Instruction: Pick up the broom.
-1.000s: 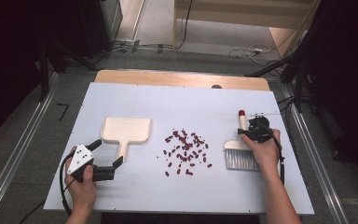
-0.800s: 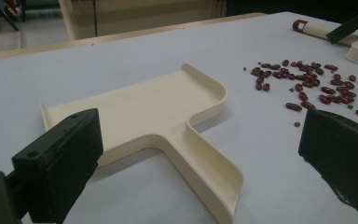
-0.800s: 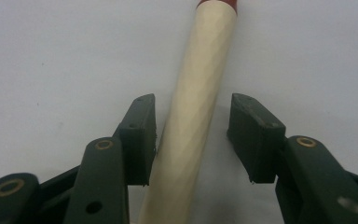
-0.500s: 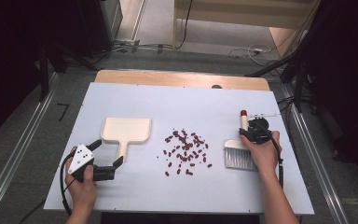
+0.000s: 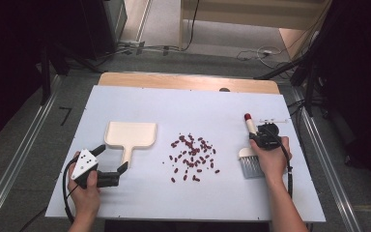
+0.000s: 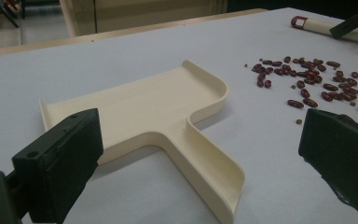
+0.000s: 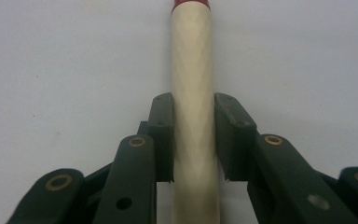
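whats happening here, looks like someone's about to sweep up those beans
A person at a white table holds a gripper in each hand. The right gripper has just been closing its jaws around the cream handle of a small brush; the left pad looks against it, a thin gap shows at the right pad. The left gripper waits open by the handle of the cream dustpan, not touching it. Red beans lie scattered between the two, unswept.
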`<state>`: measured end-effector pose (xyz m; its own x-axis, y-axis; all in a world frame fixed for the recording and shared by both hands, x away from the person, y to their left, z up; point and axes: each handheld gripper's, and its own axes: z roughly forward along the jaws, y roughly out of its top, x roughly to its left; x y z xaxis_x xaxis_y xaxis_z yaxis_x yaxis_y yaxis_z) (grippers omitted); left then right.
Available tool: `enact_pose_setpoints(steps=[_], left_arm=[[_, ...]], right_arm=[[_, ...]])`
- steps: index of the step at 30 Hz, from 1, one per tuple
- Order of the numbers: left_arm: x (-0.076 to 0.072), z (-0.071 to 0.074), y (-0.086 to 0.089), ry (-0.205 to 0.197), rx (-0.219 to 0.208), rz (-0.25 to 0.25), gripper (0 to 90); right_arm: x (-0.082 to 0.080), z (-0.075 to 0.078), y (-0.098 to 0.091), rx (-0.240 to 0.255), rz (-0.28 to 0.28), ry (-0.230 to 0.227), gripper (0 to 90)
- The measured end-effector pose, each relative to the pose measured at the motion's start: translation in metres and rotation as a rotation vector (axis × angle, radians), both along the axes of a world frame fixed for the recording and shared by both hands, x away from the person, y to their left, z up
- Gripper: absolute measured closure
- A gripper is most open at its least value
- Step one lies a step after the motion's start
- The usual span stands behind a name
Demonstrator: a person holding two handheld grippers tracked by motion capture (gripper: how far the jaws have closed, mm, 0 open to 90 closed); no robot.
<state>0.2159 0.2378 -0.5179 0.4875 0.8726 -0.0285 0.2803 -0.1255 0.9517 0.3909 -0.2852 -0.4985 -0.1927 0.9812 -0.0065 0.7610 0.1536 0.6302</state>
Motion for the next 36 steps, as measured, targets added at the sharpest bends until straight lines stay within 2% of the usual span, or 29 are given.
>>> enact_pose_setpoints(steps=[5, 10, 11, 14, 18, 19, 23, 24, 27, 34, 36], left_arm=[[0.000, 0.000, 0.000, 0.001, 0.003, 0.000, 0.1], [0.000, 0.000, 0.000, -0.001, 0.000, -0.001, 0.1], [0.000, 0.000, 0.000, -0.001, 0.001, -0.001, 0.2], [0.000, 0.000, 0.000, -0.004, 0.001, -0.002, 0.1], [-0.001, 0.001, 0.000, -0.006, 0.001, -0.002, 0.2], [-0.001, 0.001, 0.000, -0.007, 0.000, -0.001, 0.1], [-0.001, 0.001, 0.000, -0.010, 0.004, 0.000, 0.1], [-0.001, 0.001, 0.000, -0.012, 0.003, 0.001, 0.2], [-0.001, 0.001, 0.000, -0.013, 0.002, 0.000, 0.1], [-0.001, 0.001, 0.000, -0.012, 0.004, 0.000, 0.1], [-0.002, 0.001, 0.000, -0.013, 0.004, -0.001, 0.1]], right_arm=[[-0.001, 0.000, 0.000, 0.007, 0.003, -0.009, 68.4], [-0.005, 0.002, -0.004, 0.036, 0.017, -0.048, 68.5], [-0.008, 0.004, -0.007, 0.073, 0.040, -0.078, 68.5], [-0.012, 0.010, -0.010, 0.104, 0.070, -0.114, 68.5], [-0.016, 0.015, -0.012, 0.119, 0.079, -0.146, 68.6], [-0.019, 0.018, -0.014, 0.135, 0.078, -0.174, 68.6], [-0.022, 0.021, -0.018, 0.161, 0.082, -0.208, 68.6], [-0.025, 0.023, -0.021, 0.171, 0.079, -0.239, 68.6], [-0.028, 0.026, -0.023, 0.186, 0.079, -0.263, 68.7], [-0.030, 0.027, -0.022, 0.186, 0.085, -0.271, 68.6], [-0.031, 0.028, -0.021, 0.183, 0.083, -0.289, 68.6]])
